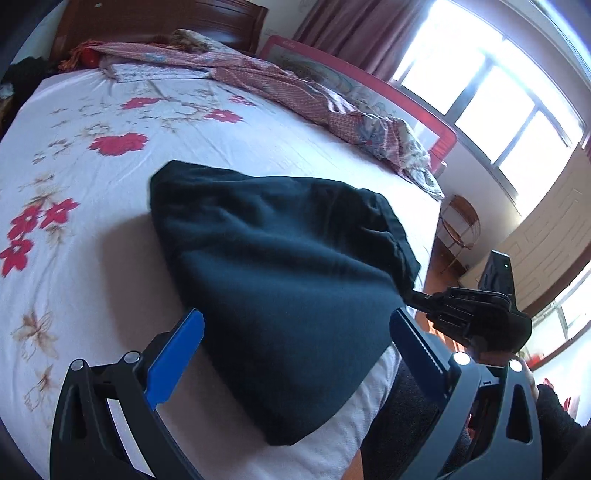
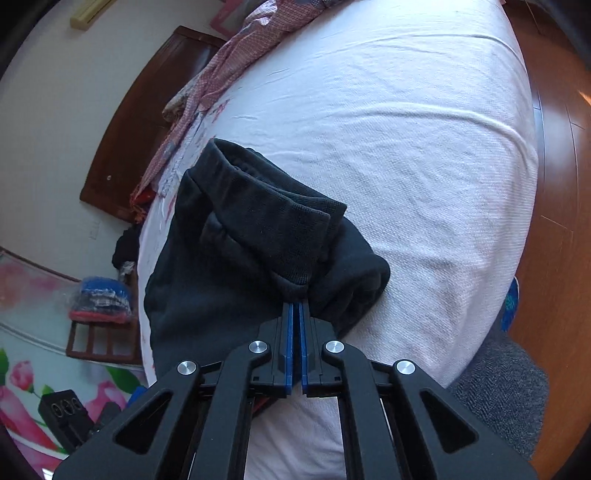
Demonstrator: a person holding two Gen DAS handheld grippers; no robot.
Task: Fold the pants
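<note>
Dark, folded pants (image 1: 277,258) lie on the white flowered bed sheet (image 1: 92,258) near the bed's front edge. My left gripper (image 1: 295,314) is open, its blue fingers (image 1: 177,354) spread wide on either side of the pants' near part without pressing on it. From the right, my right gripper (image 1: 413,293) pinches the pants' right edge. In the right wrist view the right gripper (image 2: 295,304) is shut on a bunched ribbed hem of the pants (image 2: 221,266), which rest on the sheet (image 2: 406,147).
A pink checked quilt (image 1: 288,81) lies crumpled along the bed's far side by a red bed rail (image 1: 369,85) and a wooden headboard (image 1: 166,22). A wooden floor (image 2: 561,184) runs beside the bed. A grey sleeve (image 2: 498,387) shows near the bed edge.
</note>
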